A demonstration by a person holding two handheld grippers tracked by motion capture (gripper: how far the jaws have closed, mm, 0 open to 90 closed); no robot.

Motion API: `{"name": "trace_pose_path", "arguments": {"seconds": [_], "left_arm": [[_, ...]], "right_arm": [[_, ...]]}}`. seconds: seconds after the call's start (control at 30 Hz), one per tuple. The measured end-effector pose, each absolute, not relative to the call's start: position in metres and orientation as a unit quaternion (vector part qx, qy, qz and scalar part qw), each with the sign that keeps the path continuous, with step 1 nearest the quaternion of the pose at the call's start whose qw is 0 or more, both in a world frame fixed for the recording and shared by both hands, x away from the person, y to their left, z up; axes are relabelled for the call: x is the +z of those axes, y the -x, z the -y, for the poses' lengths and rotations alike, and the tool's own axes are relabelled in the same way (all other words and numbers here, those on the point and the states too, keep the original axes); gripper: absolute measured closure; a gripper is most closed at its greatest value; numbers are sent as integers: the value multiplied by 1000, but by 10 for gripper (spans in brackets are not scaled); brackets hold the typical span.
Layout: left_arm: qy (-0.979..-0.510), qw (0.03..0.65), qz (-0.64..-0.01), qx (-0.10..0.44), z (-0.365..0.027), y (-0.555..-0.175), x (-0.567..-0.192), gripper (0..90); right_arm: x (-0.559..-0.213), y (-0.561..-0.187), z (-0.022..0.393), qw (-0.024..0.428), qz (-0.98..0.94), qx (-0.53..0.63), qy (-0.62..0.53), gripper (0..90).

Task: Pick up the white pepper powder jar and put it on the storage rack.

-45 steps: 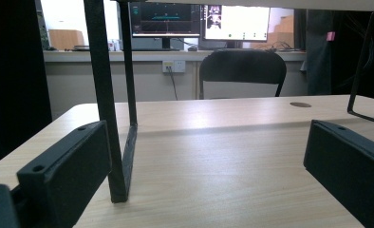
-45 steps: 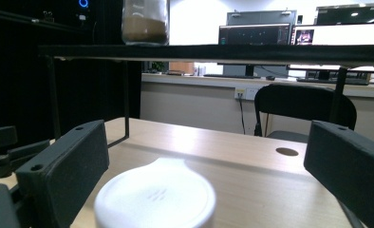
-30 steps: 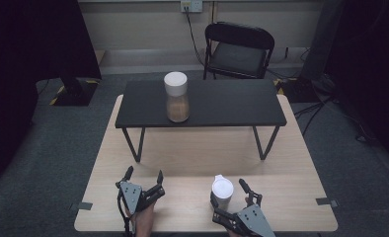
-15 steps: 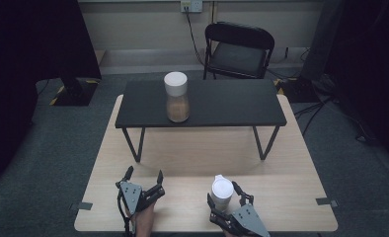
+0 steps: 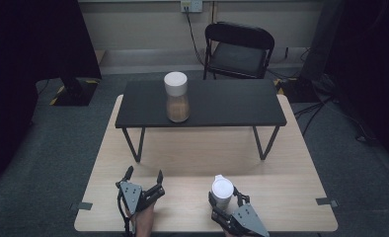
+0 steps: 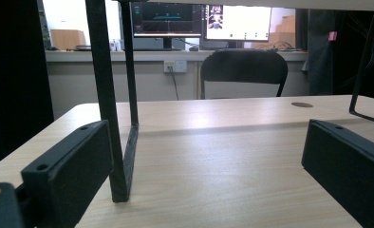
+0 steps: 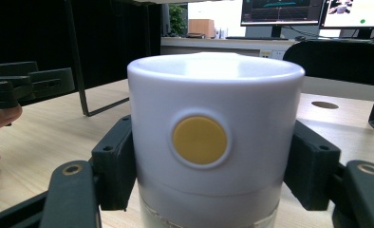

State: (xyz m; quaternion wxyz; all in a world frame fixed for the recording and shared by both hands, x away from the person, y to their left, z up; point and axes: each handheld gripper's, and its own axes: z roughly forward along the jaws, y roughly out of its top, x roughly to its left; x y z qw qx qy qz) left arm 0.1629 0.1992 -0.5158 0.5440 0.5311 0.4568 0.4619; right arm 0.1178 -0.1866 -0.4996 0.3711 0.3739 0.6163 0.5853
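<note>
Right gripper (image 5: 226,197) at the near edge of the wooden table (image 5: 192,153), jaws closed onto a white-lidded jar (image 5: 222,191), one pad on each side of the lid. In the right gripper view the jar (image 7: 216,142) blocks most of the frame; a yellow round button (image 7: 199,140) faces the camera, the jar's base is cut off at the bottom edge, contents barely visible under the lid. Whether the jar rests on the table or is lifted, cannot tell.

Left gripper (image 5: 142,183) near the table's front left, jaws wide apart, nothing between them; the hand behind it is mostly cut off by the frame bottom. In the left gripper view its jaws frame bare tabletop and a black leg (image 6: 110,99) of the small bench.

Farther back, the black bench (image 5: 202,102) stands on the table with a second white-lidded jar (image 5: 176,97) on it, brownish contents, blurred. Beyond the table a black folding chair (image 5: 239,49), wall outlet (image 5: 191,6). Monitors (image 6: 201,18) at the back, text unreadable.
</note>
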Motion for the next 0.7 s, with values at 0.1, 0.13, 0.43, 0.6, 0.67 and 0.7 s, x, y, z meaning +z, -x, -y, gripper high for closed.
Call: {"name": "trace_pose_path", "arguments": {"seconds": [0.1, 0.13, 0.43, 0.6, 0.67, 0.7], "left_arm": [[-531, 544, -457, 462, -199, -163, -516, 25], [-531, 544, -457, 462, -199, -163, -516, 26], [-531, 544, -457, 462, -199, -163, -516, 25], [-531, 544, -457, 462, -199, -163, -516, 25], [-531, 544, -457, 462, -199, -163, -516, 25], [-531, 544, -457, 462, -199, -163, -516, 25]], "right_arm": [[-500, -118, 187, 371, -616, 586, -374, 298], [-500, -118, 187, 371, -616, 586, -374, 298], [-494, -118, 187, 367, -623, 579, -375, 301], [-490, -119, 186, 366, -625, 576, -378, 301], [-490, -118, 187, 364, -622, 580, -381, 301], [-489, -118, 188, 363, -621, 581, -382, 301]]}}
